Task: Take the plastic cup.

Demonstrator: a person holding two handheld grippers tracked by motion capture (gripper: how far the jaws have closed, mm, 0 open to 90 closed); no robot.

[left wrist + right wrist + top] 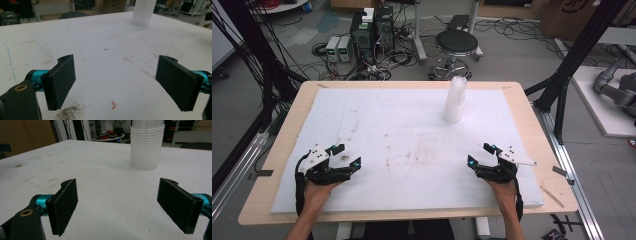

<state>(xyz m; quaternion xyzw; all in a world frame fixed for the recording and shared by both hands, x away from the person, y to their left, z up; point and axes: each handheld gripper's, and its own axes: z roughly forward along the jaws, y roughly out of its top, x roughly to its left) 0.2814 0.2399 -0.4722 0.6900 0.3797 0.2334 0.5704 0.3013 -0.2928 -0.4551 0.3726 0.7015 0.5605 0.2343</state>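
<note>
A tall stack of clear plastic cups (455, 99) stands upside down on the white foam mat (402, 125), toward the back right. The same cup stack (143, 11) rises far ahead in the left gripper view, and the cup stack (147, 143) is closer in the right gripper view. My left gripper (347, 155) rests near the mat's front left, open, nothing between its jaws. My right gripper (479, 153) rests near the front right, also open and holding nothing. In each gripper view the two black jaws stand wide apart over bare mat, left gripper (116, 82), right gripper (117, 205).
The mat lies on a wooden table (532, 115) and has dirty smudges (419, 147) in its middle. A small orange scrap (113, 105) lies on the mat by the left gripper. Beyond the table stand a black stool (456, 45), computer boxes (372, 30) and cables.
</note>
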